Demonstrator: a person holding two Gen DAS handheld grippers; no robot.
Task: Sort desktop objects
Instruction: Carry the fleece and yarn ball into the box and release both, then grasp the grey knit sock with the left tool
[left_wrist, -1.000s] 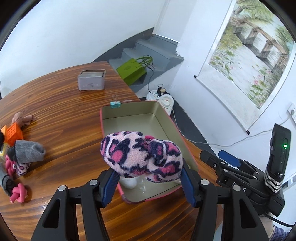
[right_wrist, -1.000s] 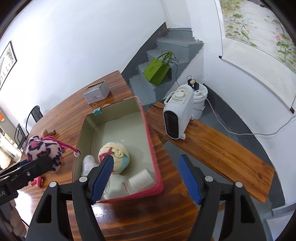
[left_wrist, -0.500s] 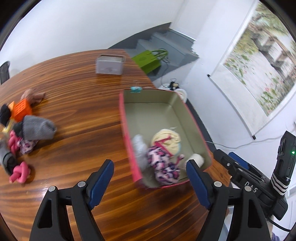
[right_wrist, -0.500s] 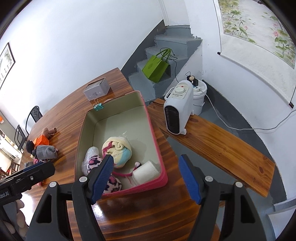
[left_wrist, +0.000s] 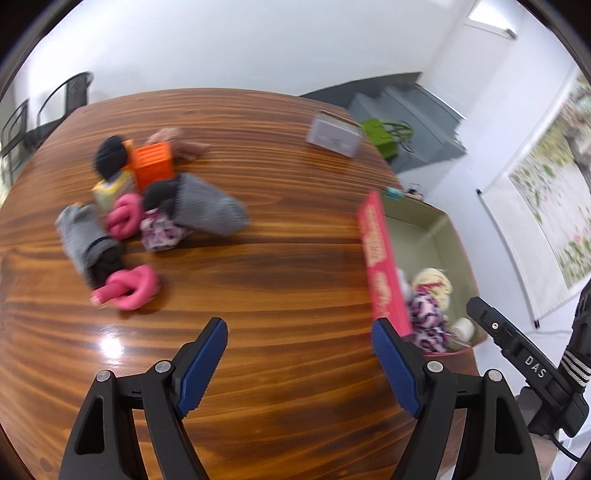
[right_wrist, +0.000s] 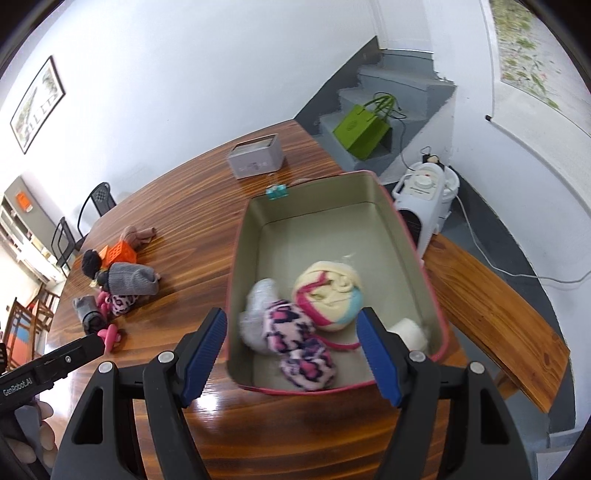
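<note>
Right now my left gripper is spread wide with nothing between its blue pads, low in the left wrist frame above bare wood. My right gripper is likewise splayed and empty, hanging over the near end of the pink-rimmed bin.

Inside that bin, low centre of the right wrist frame, lie a leopard-print plush piece, a pastel rolled sock ball, a pale grey bundle and a white roll. Loose items are clustered at the upper left of the left wrist frame: a grey knit sock, an orange crate toy, two pink knotted toys and more I cannot name through the blur.

My worries from here:
- That pile is tightly packed, with pieces touching, so a wide-open closing could pinch two at once or nudge neighbours across the table.
- The knit things are soft; a shallow pinch may slip off during a carry.
- The bin's near end is crowded, so anything dropped there could perch on the heap and roll over the rim.
- Both tools sit near each other by the bin, so their frames could knock.
</note>
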